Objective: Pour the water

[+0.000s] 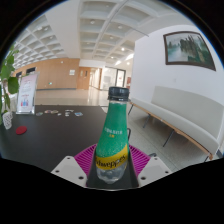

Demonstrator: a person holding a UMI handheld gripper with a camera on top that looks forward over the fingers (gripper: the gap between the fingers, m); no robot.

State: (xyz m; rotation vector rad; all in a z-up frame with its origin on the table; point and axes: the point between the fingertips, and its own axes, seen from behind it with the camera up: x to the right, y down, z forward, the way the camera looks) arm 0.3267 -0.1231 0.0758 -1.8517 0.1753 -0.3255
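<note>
1. We are seeing one bottle [113, 135], green, with a dark cap [118, 94] that is sitting closed on its neck. It is standing upright between the two fingers of the gripper [112, 166].
2. A label with green and yellow areas is wrapping the body of the bottle. We cannot read the words on it. The lowest part of the bottle is looking clear, but we cannot tell how much liquid is inside.
3. The fingers are standing narrow around the base of the bottle, one at about 8 o'clock of it and one at about 4 o'clock. The two pink pads [84, 157] are showing on both sides of the bottle, very close to its wall. We are judging that both pads are pressing on it, since no gap is showing at either side.
4. The bottle is appearing above a dark table top [45, 135], which is spreading from 9 o'clock toward the middle.
5. On this table, far at 9 o'clock from the bottle, one small red and white object [8, 119] is standing; it is too small for us to name.
6. Just behind it, one white sign [26, 93] is standing upright, and one green plant [7, 72] is rising beside it.
7. At 2 o'clock, one framed picture [188, 48] is hanging on a white wall. Under it, one long white bench [185, 115] is running along the wall.
8. Beyond the bottle, at 12 o'clock, a wide hall with ceiling lights is opening.
</note>
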